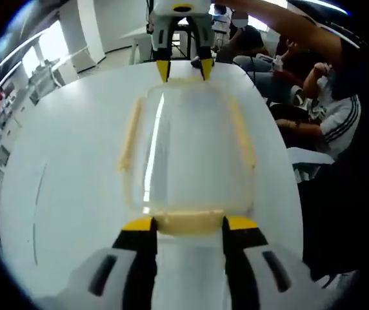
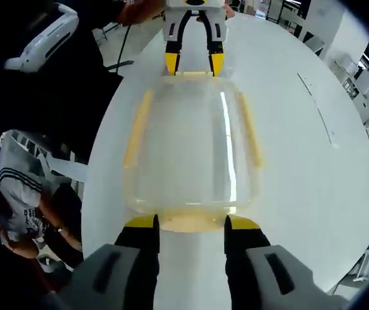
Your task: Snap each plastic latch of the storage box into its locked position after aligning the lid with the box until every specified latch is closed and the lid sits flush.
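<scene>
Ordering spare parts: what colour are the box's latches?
Pale yellow latches on a clear storage box, clearest in the right gripper view.

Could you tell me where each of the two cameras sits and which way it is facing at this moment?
Left gripper view: rides the left gripper at one short end of the clear box, looking along its lid to the right gripper at the far end; seated people beyond.
Right gripper view: rides the right gripper at the opposite end, looking back at the left gripper; a hand holds it.
Shared: the box, its yellow latches, the white table, both grippers.
</scene>
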`<action>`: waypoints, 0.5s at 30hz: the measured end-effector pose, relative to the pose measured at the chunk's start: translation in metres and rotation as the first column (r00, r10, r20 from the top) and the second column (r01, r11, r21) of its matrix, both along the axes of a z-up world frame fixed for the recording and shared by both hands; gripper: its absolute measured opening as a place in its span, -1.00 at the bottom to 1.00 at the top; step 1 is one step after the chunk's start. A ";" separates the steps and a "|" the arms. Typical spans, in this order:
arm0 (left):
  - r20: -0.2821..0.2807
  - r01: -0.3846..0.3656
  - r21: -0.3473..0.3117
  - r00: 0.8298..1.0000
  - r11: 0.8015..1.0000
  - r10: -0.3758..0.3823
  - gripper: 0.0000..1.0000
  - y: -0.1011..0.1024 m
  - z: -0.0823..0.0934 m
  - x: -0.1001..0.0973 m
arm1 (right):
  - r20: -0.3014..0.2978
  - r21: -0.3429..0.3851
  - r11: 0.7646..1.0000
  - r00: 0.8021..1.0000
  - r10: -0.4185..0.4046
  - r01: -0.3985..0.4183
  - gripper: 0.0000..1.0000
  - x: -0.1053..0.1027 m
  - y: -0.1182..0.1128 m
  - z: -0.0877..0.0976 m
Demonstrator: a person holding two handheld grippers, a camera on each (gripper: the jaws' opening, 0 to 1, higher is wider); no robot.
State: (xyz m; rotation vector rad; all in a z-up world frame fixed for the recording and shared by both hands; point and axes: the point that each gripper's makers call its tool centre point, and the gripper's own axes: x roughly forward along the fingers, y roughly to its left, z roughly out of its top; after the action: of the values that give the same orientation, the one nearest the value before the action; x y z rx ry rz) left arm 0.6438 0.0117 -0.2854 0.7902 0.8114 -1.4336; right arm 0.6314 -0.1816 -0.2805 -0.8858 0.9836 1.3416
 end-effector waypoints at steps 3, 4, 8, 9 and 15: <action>0.007 -0.005 0.004 1.000 1.000 0.005 -0.22 0.006 0.005 0.003 | 0.006 -0.001 1.000 1.000 0.000 0.000 -0.22 0.002 0.006 0.006; 0.018 -0.008 0.000 1.000 1.000 0.008 -0.22 0.009 0.008 0.003 | 0.012 -0.004 1.000 1.000 -0.004 0.004 -0.22 0.002 0.009 0.008; 0.030 -0.013 -0.006 0.999 1.000 0.013 -0.23 0.018 0.015 0.003 | 0.023 -0.007 1.000 1.000 -0.011 0.011 -0.22 0.001 0.020 0.013; 0.030 -0.012 -0.007 0.999 1.000 0.012 -0.23 0.018 0.015 0.003 | 0.023 -0.009 1.000 1.000 -0.011 0.011 -0.22 0.001 0.020 0.013; 0.048 -0.010 0.002 0.999 1.000 0.010 -0.23 0.029 0.022 0.007 | 0.044 -0.012 1.000 0.999 -0.013 0.014 -0.22 0.003 0.031 0.023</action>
State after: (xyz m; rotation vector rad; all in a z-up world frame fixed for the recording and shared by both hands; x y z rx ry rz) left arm 0.6505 0.0403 -0.2632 0.8183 0.7789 -1.3997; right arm 0.6344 -0.1509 -0.2575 -0.9130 0.9637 1.3007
